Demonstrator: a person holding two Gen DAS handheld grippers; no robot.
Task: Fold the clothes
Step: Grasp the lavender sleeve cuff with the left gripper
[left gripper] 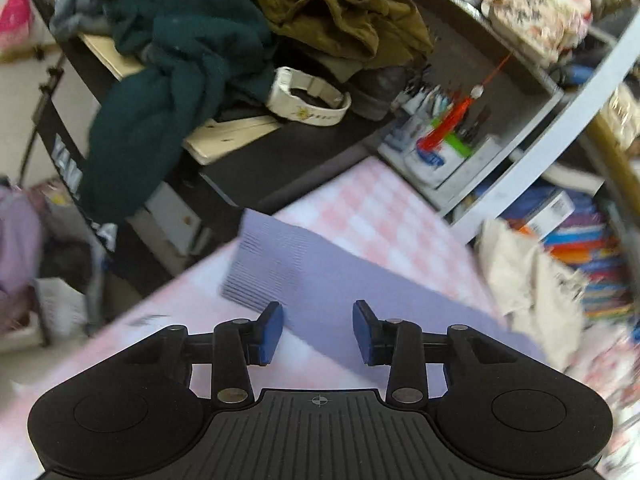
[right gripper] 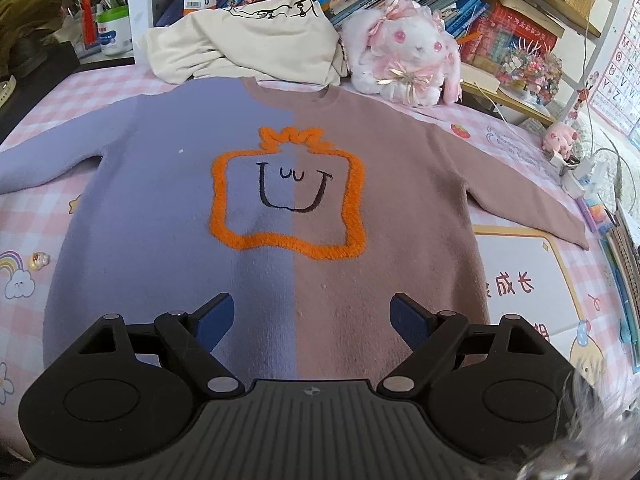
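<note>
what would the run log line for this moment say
stage: pre-fold | sweater: flat, face up, sleeves spread | left tool: open, over purple sleeve | right tool: open, over hem, nothing held

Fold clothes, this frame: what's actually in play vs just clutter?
In play:
- purple-and-brown knit sweater with orange face design, spread flat; its purple sleeve
- left gripper, open over that sleeve
- right gripper, open

Lying about:
- cream sweatshirt
- white plush rabbit
- dark green garment
- olive garment
</note>
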